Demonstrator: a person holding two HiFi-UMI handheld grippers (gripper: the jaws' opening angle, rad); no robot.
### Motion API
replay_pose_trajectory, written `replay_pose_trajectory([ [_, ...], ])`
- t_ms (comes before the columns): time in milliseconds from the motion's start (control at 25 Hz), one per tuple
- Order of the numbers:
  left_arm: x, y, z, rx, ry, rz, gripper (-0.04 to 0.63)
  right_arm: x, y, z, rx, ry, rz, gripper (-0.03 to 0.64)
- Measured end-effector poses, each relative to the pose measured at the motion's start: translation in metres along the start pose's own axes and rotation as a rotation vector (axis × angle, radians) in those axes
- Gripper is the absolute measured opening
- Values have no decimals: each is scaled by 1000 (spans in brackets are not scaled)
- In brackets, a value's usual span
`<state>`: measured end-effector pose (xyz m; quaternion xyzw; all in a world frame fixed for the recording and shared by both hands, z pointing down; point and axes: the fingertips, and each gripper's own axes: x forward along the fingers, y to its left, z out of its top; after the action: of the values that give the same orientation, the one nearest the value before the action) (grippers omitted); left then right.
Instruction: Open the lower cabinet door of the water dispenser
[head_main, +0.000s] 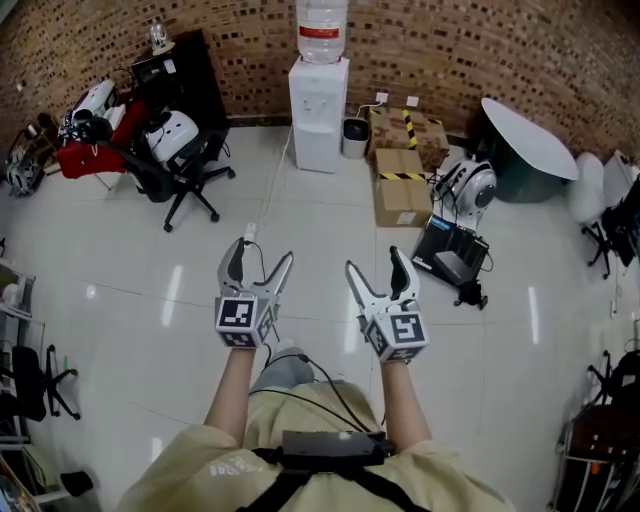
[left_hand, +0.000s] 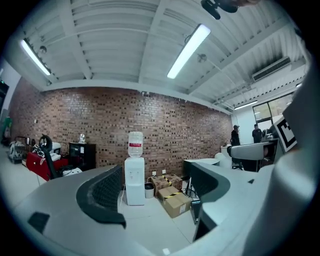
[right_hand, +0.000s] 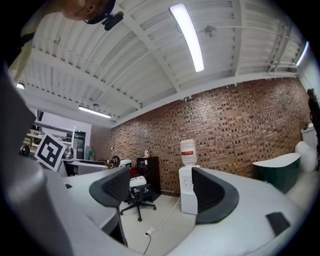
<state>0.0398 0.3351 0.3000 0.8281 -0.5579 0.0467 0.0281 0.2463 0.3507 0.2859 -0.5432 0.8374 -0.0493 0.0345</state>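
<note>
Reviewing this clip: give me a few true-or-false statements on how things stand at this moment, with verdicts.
1. The left tool and the right tool are both open and empty. True.
2. The water dispenser has its lower cabinet door swung open. False: the door looks shut.
3. A bottle sits on top of the dispenser. True.
4. The right tool touches the dispenser. False: both tools are far short of it.
5. In the head view, the cardboard boxes lie left of the dispenser. False: they lie to its right; an office chair stands on the left.
</note>
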Motion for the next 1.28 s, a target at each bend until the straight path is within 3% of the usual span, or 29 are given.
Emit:
replay_pose_trajectory([
  [240, 114, 36, -12, -10, 22, -30, 403, 105, -32, -17, -12, 36, 30, 411],
  [680, 347, 174, 22, 36, 1, -109, 403, 359, -92, -21, 30, 72, 15, 402],
  [880, 415, 211, -13, -22, 65, -120, 403, 424, -122, -55, 65, 131, -9, 402],
  [1280, 584, 236, -62, -93, 152, -93, 403, 575, -257, -125, 82, 226, 2, 396],
])
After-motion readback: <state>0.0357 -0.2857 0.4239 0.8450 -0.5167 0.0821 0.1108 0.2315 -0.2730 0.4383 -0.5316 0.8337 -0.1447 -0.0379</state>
